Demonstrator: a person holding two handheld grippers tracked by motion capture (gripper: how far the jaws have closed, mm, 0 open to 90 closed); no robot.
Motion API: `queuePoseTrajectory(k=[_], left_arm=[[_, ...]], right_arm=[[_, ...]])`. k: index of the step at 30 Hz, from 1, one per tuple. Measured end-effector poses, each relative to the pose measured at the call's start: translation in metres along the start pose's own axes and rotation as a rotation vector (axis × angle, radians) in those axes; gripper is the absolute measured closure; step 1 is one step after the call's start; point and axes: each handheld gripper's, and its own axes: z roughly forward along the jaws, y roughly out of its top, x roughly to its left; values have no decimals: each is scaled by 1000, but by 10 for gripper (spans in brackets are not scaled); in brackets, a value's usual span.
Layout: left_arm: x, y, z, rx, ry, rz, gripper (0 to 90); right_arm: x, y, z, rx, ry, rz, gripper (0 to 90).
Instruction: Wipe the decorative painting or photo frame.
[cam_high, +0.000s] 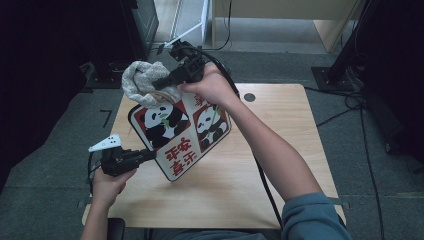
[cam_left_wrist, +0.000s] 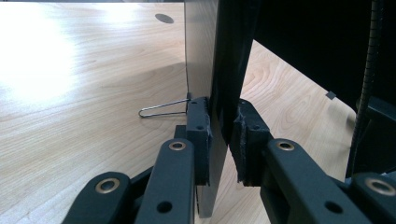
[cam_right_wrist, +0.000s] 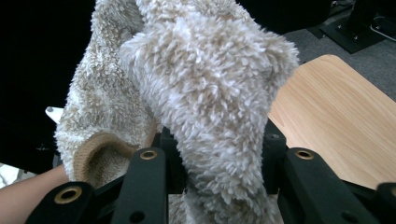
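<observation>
1. nearest in the high view, a teal sleeve (cam_high: 312, 217) comes in at the bottom right, its forearm reaching up across the table (cam_high: 300, 150).
2. at the lower left, the left hand (cam_high: 107, 182) holds the left gripper (cam_high: 150, 155) just past the table's left edge, a grey plate (cam_high: 106, 142) on top of it.
3. left jaws are clamped on the lower left edge of the board (cam_high: 180, 132); in the left gripper view the pads (cam_left_wrist: 198, 135) press both faces of the thin panel (cam_left_wrist: 205, 56), which stands edge-on between them.
4. a wire stand (cam_left_wrist: 161, 109) sticks out from the board's grey back, low over the wood.
5. tilted over the middle of the table, the board shows two pandas on red squares and red characters on white, with a black border.
6. its lower corner sits on or close above the tabletop; i cannot tell which.
7. further off, the right hand (cam_high: 212, 85) holds the right gripper (cam_high: 157, 84) above the board's top edge, jaws pointing left.
8. right jaws are closed on the sock (cam_high: 142, 82), a fluffy cream and beige one, bunched and hanging at the board's upper left corner.
9. in the right gripper view the sock (cam_right_wrist: 205, 93) fills the gap between the jaws, its tan cuff (cam_right_wrist: 100, 156) at the lower left.
10. farthest back, a round hole (cam_high: 249, 97) marks the table's far edge, with grey floor (cam_high: 280, 62) behind.
</observation>
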Motion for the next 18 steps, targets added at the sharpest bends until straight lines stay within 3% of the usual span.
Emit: queuePoseTrajectory(k=[18], left_arm=[[2,0,-1,1,11,-3,790]], right_arm=[[-13,-3,-12,-14,-24,30,649]])
